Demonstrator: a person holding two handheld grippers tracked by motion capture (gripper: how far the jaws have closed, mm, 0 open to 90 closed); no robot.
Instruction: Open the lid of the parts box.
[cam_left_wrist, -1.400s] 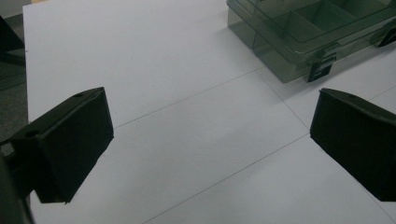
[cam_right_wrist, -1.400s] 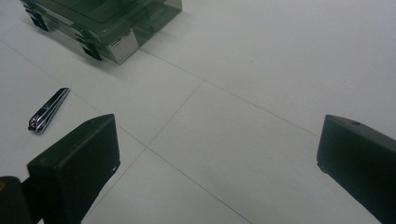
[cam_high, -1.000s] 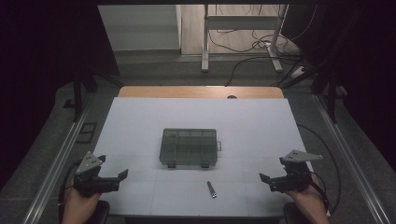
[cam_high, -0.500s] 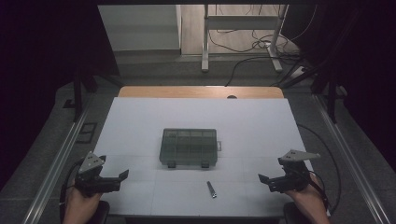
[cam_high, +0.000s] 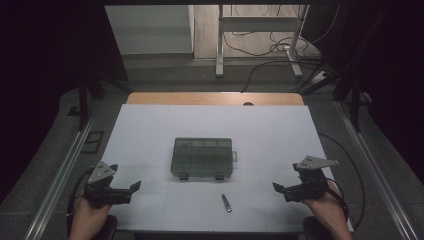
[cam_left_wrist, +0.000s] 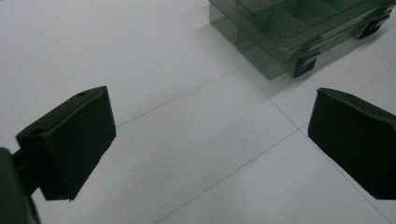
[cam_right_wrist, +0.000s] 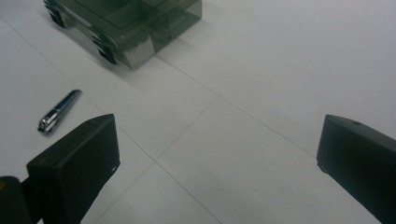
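Left gripper (cam_high: 131, 189) sits low at the near-left corner of the table (cam_high: 150, 135), jaws spread wide, nothing between them. Right gripper (cam_high: 280, 190) mirrors it at the near-right corner, jaws also wide apart and empty. Both are held by a hand coming in from the bottom edge.

Smoky translucent compartment box (cam_high: 202, 158) lies flat mid-table, lid closed, 2 dark latches on its near side. It sits well apart from both grippers, roughly centred between them. In the left gripper view the box (cam_left_wrist: 289, 32) is up and to the right of the jaws; in the right gripper view it (cam_right_wrist: 126, 28) is up and to the left.

Small metal nail clipper (cam_high: 226, 203) lies on the table just in front of the box, near the front edge, closer to the right gripper. It also shows in the right gripper view (cam_right_wrist: 58, 112), beyond the left-hand jaw, touching nothing.
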